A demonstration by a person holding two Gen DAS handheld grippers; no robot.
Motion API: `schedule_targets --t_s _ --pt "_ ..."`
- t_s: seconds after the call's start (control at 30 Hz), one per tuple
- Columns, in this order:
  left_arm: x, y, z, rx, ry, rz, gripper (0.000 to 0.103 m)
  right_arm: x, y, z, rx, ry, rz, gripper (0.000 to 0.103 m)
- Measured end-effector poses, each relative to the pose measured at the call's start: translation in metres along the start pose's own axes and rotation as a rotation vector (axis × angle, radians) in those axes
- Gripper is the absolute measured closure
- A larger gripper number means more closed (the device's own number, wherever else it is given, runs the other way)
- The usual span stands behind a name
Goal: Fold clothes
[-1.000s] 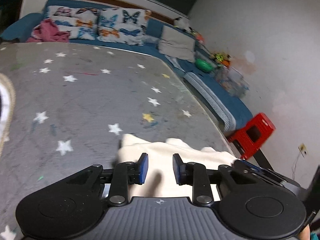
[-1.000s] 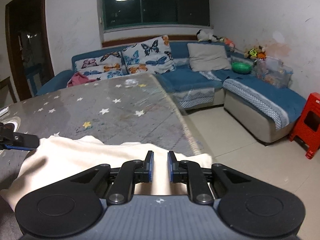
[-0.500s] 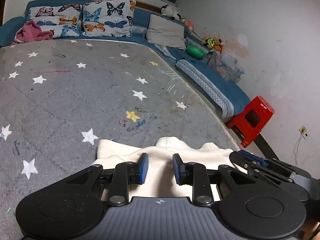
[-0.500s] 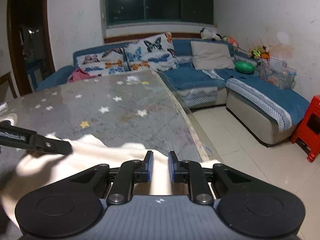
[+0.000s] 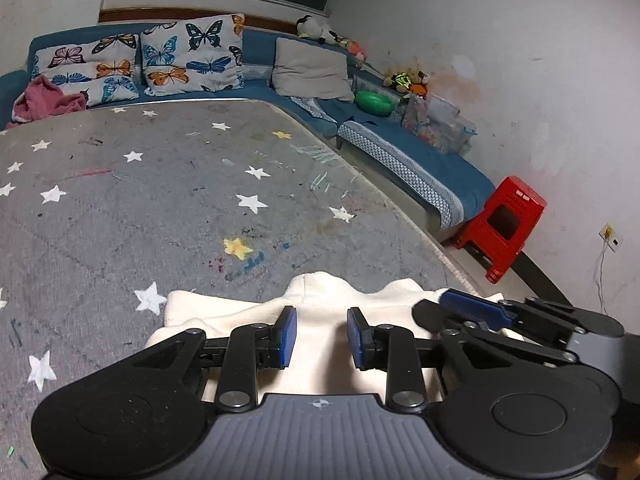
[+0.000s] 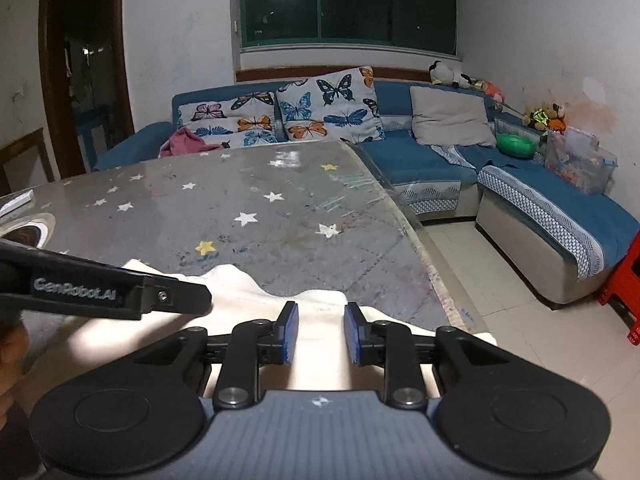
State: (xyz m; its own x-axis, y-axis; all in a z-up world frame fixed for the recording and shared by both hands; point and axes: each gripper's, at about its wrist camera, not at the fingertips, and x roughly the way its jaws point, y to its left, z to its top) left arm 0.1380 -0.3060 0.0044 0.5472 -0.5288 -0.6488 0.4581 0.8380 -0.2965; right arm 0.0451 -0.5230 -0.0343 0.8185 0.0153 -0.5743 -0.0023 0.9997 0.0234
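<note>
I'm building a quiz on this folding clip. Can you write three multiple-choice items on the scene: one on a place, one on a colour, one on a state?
1. Where does the cream garment lie?
A. on the sofa
B. at the near edge of the star-print table
C. on the floor

2. What colour is the stool by the wall?
A. red
B. green
C. white

3. How do the right gripper jaws stand?
A. clamped on a pillow
B. holding the stool
C. apart over the garment

Answers: 1 B, the cloth rests on the tabletop just ahead of both grippers; 2 A, it is plainly red; 3 C, the jaws are opening, with cloth showing in the gap, unpinched.
</note>
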Motion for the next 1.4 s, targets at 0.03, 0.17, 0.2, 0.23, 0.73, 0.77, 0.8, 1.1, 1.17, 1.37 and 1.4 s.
schedule_targets --t_s 0.03,0.17,0.2,0.23,0.73,0.77,0.8,1.1,1.17,1.37,1.4 --pt "-0.002 -0.001 -0.001 0.003 -0.001 0.003 0.072 -0.004 0.000 -0.001 -0.002 -0.004 0.000 0.076" --pt "-0.011 -0.004 -0.006 0.011 -0.003 0.005 0.071 -0.020 0.001 -0.007 -0.011 -0.009 0.004 0.068" --pt "-0.014 -0.006 -0.007 0.017 -0.004 0.006 0.071 -0.023 0.001 -0.010 -0.013 -0.007 0.006 0.068" --pt "-0.017 -0.008 -0.009 0.022 -0.006 0.007 0.071 -0.025 0.002 -0.012 -0.016 -0.001 0.006 0.068" --pt "-0.062 -0.014 -0.049 0.091 -0.031 0.033 0.066 -0.080 0.013 -0.054 -0.063 -0.003 -0.030 0.056" --pt "-0.066 -0.013 -0.053 0.099 -0.039 0.038 0.065 -0.083 0.015 -0.057 -0.073 -0.004 -0.037 0.055" --pt "-0.070 -0.013 -0.055 0.107 -0.049 0.043 0.065 -0.087 0.017 -0.060 -0.084 -0.006 -0.044 0.055" --pt "-0.087 -0.005 -0.074 0.097 -0.062 0.054 0.063 -0.108 0.017 -0.079 -0.072 -0.007 -0.061 0.055" --pt "-0.090 -0.004 -0.077 0.093 -0.067 0.060 0.060 -0.111 0.015 -0.082 -0.051 -0.006 -0.057 0.054" --pt "-0.094 -0.005 -0.083 0.092 -0.060 0.079 0.056 -0.114 0.014 -0.085 -0.013 -0.007 -0.060 0.049" --pt "-0.096 -0.005 -0.084 0.087 -0.059 0.079 0.053 -0.116 0.014 -0.085 -0.007 -0.011 -0.059 0.049"
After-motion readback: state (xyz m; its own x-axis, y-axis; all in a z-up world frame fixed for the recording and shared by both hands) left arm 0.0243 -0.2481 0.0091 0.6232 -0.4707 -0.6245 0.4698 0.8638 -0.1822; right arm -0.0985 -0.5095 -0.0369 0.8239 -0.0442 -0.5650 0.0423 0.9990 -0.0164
